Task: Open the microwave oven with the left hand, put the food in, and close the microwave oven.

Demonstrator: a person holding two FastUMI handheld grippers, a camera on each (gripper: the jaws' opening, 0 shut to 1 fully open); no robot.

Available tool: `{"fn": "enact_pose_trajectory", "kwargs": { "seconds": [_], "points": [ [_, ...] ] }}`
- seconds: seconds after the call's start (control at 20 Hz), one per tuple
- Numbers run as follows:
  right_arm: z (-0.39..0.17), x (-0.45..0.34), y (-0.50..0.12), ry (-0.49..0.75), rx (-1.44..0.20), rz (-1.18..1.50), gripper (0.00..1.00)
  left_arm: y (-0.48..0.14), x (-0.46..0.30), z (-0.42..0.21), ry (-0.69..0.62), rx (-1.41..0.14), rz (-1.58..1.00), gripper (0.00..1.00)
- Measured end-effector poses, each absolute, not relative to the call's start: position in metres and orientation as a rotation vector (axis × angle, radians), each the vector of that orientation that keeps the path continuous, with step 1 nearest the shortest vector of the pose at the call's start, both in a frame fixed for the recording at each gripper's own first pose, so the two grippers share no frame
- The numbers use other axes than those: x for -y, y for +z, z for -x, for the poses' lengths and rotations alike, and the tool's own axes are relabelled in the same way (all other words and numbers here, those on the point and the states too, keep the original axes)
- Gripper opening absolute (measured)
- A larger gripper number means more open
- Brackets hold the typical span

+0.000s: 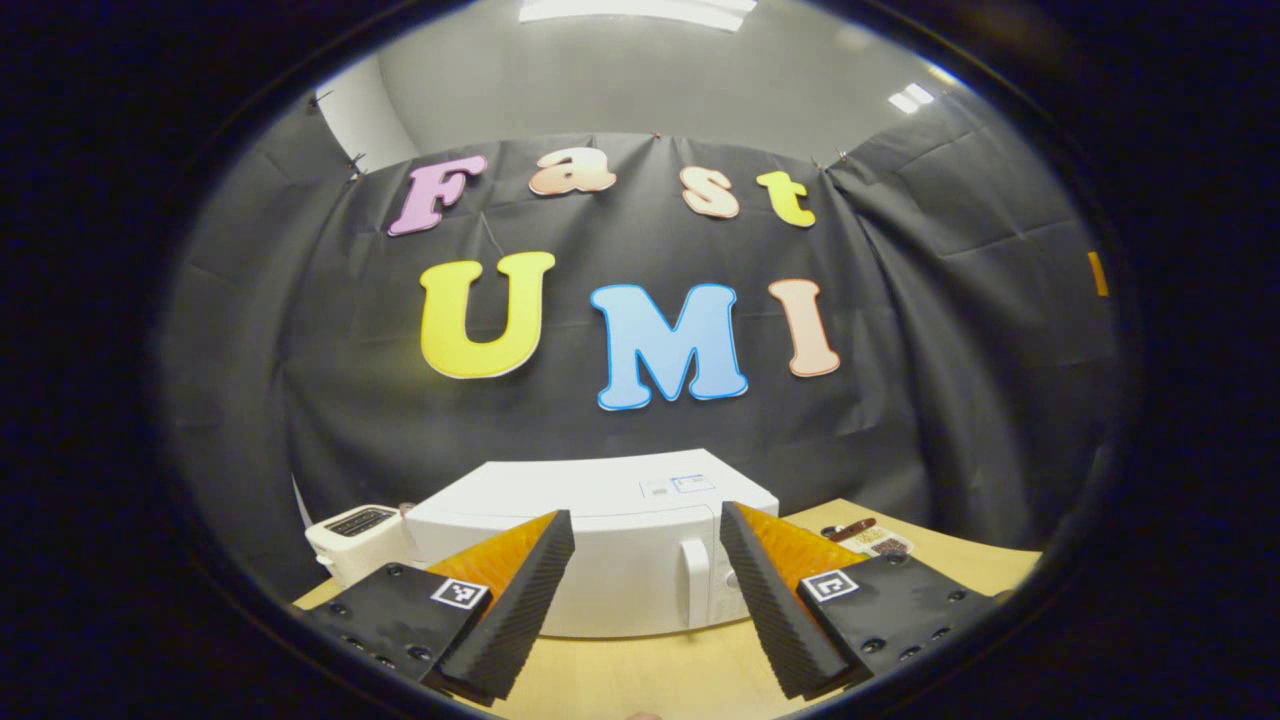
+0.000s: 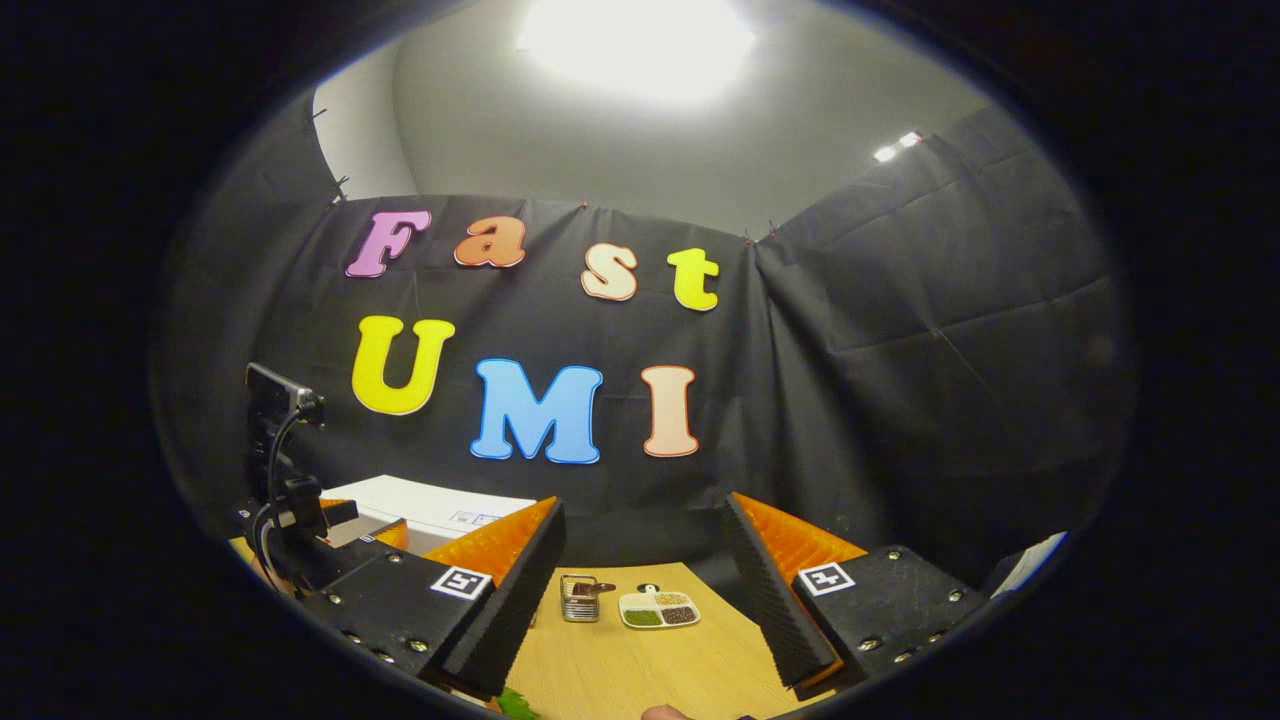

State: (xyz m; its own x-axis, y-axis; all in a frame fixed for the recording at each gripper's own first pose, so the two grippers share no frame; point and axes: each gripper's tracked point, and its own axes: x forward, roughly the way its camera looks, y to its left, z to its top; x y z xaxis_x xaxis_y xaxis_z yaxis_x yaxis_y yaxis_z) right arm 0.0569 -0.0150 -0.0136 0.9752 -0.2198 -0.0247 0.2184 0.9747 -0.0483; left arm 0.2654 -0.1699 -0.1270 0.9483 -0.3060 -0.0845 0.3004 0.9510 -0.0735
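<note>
A white microwave stands on the wooden table with its door shut and a vertical handle at the door's right side. My left gripper hovers in front of it, open and holding nothing. In the right gripper view the microwave lies at the far left, behind the left gripper's body and camera. My right gripper is open above the table, with nothing between its fingers. Ahead of it sits a small divided white dish of food.
A white toaster stands left of the microwave. A small metal holder sits beside the dish. Something green and leafy peeks in at the bottom edge. A white object sits far right. Black cloth walls close the back and sides.
</note>
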Motion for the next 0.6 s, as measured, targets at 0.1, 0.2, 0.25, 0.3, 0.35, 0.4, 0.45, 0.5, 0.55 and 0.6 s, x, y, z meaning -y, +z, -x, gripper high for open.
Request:
{"fn": "enact_pose_trajectory", "kwargs": {
  "seconds": [0.1, 0.2, 0.25, 0.3, 0.35, 0.4, 0.45, 0.5, 0.55, 0.6],
  "points": [
    [-0.059, 0.013, -0.016, -0.244, -0.039, 0.063, 0.95, -0.140, 0.185, -0.278, -0.343, -0.106, 0.056, 0.95],
    [-0.059, 0.013, -0.020, -0.268, -0.055, 0.084, 0.95, -0.154, 0.199, -0.291, -0.374, -0.120, 0.050, 0.98],
    [-0.058, 0.014, -0.022, -0.281, -0.064, 0.092, 0.95, -0.161, 0.206, -0.296, -0.381, -0.127, 0.044, 1.00],
    [-0.057, 0.015, -0.024, -0.294, -0.074, 0.097, 0.95, -0.170, 0.212, -0.301, -0.391, -0.139, 0.039, 1.00],
    [-0.056, 0.016, -0.026, -0.308, -0.084, 0.103, 0.95, -0.178, 0.219, -0.308, -0.401, -0.154, 0.036, 1.00],
    [-0.054, 0.017, -0.028, -0.324, -0.093, 0.109, 0.95, -0.189, 0.225, -0.313, -0.409, -0.171, 0.033, 1.00],
    [-0.052, 0.019, -0.029, -0.341, -0.100, 0.115, 0.96, -0.199, 0.232, -0.319, -0.418, -0.190, 0.032, 1.00],
    [-0.049, 0.022, -0.031, -0.359, -0.108, 0.120, 0.95, -0.211, 0.238, -0.323, -0.425, -0.210, 0.032, 1.00],
    [-0.047, 0.024, -0.032, -0.375, -0.117, 0.122, 0.95, -0.221, 0.242, -0.328, -0.431, -0.233, 0.027, 0.98],
    [-0.044, 0.027, -0.034, -0.391, -0.126, 0.124, 0.95, -0.231, 0.245, -0.330, -0.433, -0.256, 0.018, 0.98]
  ]
}}
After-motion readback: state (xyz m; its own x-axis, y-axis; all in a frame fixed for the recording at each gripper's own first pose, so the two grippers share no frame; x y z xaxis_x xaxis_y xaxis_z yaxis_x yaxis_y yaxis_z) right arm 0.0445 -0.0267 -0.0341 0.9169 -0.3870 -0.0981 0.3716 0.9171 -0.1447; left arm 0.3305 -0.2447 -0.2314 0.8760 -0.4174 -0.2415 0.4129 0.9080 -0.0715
